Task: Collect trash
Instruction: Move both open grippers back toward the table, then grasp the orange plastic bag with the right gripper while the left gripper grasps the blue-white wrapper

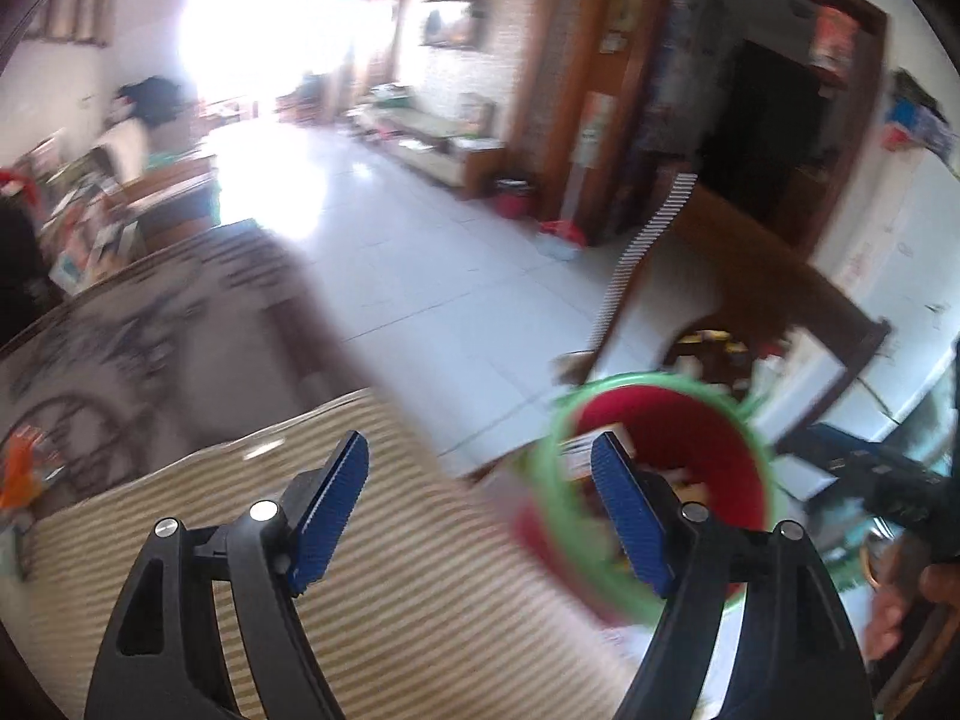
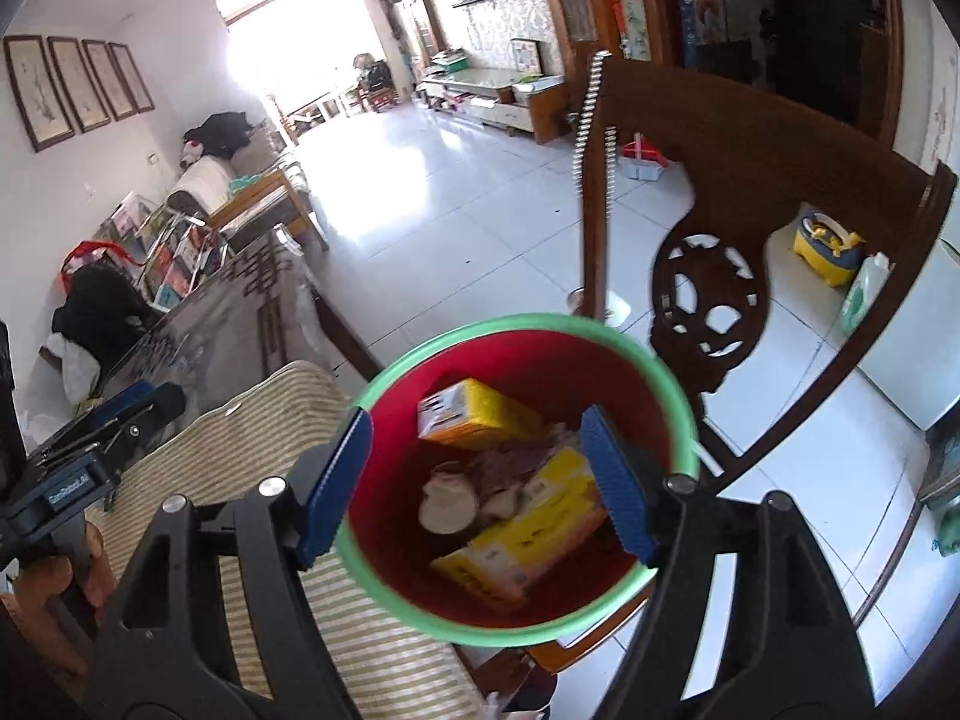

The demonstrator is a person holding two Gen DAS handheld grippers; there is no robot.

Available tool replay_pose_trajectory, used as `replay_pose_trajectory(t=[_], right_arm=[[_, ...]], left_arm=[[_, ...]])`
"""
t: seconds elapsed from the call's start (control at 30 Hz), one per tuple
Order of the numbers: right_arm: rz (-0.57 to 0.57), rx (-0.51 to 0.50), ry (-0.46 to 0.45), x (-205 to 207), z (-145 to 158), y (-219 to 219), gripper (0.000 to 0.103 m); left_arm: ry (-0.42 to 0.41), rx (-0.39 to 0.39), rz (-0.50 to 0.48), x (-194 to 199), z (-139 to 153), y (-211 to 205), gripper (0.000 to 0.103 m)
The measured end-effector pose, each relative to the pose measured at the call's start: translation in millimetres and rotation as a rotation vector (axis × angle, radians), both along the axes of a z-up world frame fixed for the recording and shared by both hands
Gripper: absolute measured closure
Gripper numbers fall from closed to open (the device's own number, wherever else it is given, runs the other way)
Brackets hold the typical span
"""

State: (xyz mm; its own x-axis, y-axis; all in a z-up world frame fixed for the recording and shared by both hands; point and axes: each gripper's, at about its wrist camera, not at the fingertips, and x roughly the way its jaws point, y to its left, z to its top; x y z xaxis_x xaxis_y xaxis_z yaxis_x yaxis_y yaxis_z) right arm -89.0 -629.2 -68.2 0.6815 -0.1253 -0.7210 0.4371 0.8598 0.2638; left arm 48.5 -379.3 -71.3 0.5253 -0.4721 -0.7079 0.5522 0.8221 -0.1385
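A: How is the right gripper (image 2: 477,480) posed?

B: It is tilted downward over the bin (image 2: 678,414), its fingers (image 2: 336,480) spread apart with nothing pinched between them. The black frame is rigid plastic with round metal pins; the pads are blue and finely ribbed.

A: And the left gripper (image 1: 480,504)?

B: It is likewise angled down, above the striped cloth (image 1: 390,570), with the bin (image 1: 654,408) seen just past its right finger. Its fingers (image 1: 333,498) are released too, and nothing is gripped. That view is smeared by blur. A hand (image 2: 54,588) is seen around its handle in the right wrist view.

A: Where is the trash?

B: Inside the bin, a round red plastic bucket with a green rim, set just beside the striped cloth. Two yellow cardboard boxes (image 2: 528,528) are lying tilted in it, with a pale crumpled piece (image 2: 447,501) between them.

A: What surrounds it?

B: A dark carved wooden chair (image 2: 750,180) with a pierced back is seen behind the bin, on a glossy white tiled floor (image 2: 456,222).
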Motion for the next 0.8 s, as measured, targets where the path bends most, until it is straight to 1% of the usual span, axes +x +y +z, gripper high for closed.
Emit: replay_pose_trajectory(t=[0.07, 0.1, 0.27, 0.3, 0.37, 0.47, 0.53, 0.6, 0.67, 0.7, 0.77, 0.8], right_arm=[[0.019, 0.010, 0.003, 8, -3, 14, 0.031], [0.033, 0.016, 0.004, 13, -3, 24, 0.031], [0.103, 0.023, 0.009, 36, -7, 78, 0.031], [0.119, 0.024, 0.015, 41, -9, 92, 0.031], [0.146, 0.022, 0.028, 50, -12, 119, 0.031], [0.168, 0.026, 0.043, 59, -14, 150, 0.031], [0.189, 0.027, 0.058, 68, -18, 178, 0.031], [0.208, 0.023, 0.068, 75, -20, 204, 0.031], [0.232, 0.017, 0.074, 83, -20, 233, 0.031], [0.242, 0.013, 0.074, 85, -20, 244, 0.031], [0.265, 0.000, 0.077, 91, -19, 269, 0.031], [0.274, -0.005, 0.079, 94, -18, 278, 0.031]], left_arm=[[0.005, 0.016, 0.066, 9, -6, 33, 0.030], [-0.001, 0.034, 0.126, 16, -9, 62, 0.030], [-0.026, 0.162, 0.358, 48, -23, 176, 0.030], [-0.022, 0.202, 0.428, 58, -31, 212, 0.030], [-0.003, 0.246, 0.514, 73, -42, 259, 0.030], [0.050, 0.270, 0.617, 99, -63, 323, 0.030], [0.088, 0.281, 0.635, 118, -77, 352, 0.030], [0.115, 0.276, 0.625, 132, -90, 368, 0.030], [0.136, 0.282, 0.575, 149, -103, 375, 0.032], [0.140, 0.289, 0.551, 153, -108, 375, 0.036], [0.166, 0.325, 0.512, 165, -124, 369, 0.063], [0.200, 0.326, 0.497, 172, -133, 373, 0.071]])
